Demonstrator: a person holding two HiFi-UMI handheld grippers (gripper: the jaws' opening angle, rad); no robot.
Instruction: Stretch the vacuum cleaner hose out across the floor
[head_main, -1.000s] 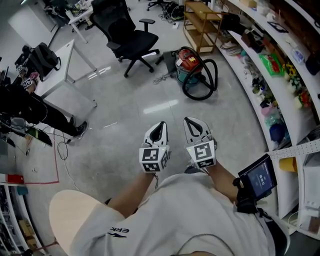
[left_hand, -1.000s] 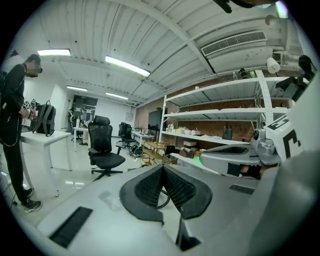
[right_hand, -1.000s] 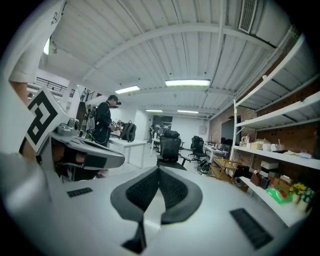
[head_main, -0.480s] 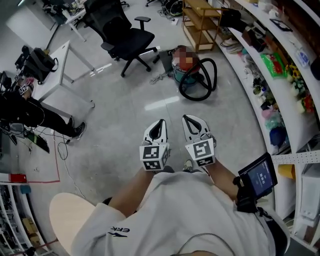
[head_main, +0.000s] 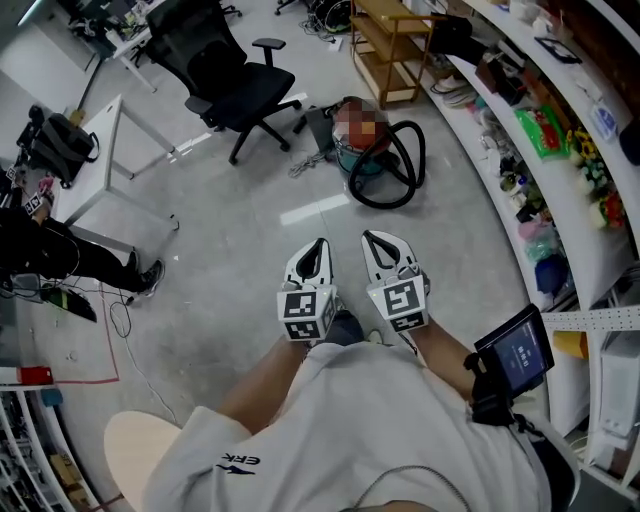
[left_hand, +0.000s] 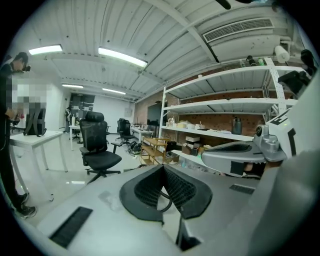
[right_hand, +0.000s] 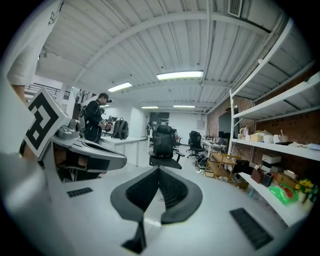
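- The vacuum cleaner hose (head_main: 378, 205) lies on the grey floor (head_main: 250, 250) in one black loop, not stretched out.
- The loop rests against the right side of the teal vacuum cleaner (head_main: 350, 160), which stands on the floor at the far end of the open space.
- A black office chair (head_main: 240, 85) is just left of the cleaner. A wooden shelf rack (head_main: 395, 50) is behind it, and curved white shelves (head_main: 560, 190) full of small goods run along the right.
- The left gripper (head_main: 318, 250) and the right gripper (head_main: 378, 242) are held side by side in front of the person's chest. Both point towards the cleaner and are well apart from the hose.
- Each gripper has its jaws closed tip to tip, with nothing held between them.
- A small screen (head_main: 520, 355) is strapped to the person's right forearm.
- At the left, a white worktop (head_main: 100, 150) carries a dark backpack (head_main: 65, 135), and another person in dark clothes (head_main: 50, 250) stands beside it.
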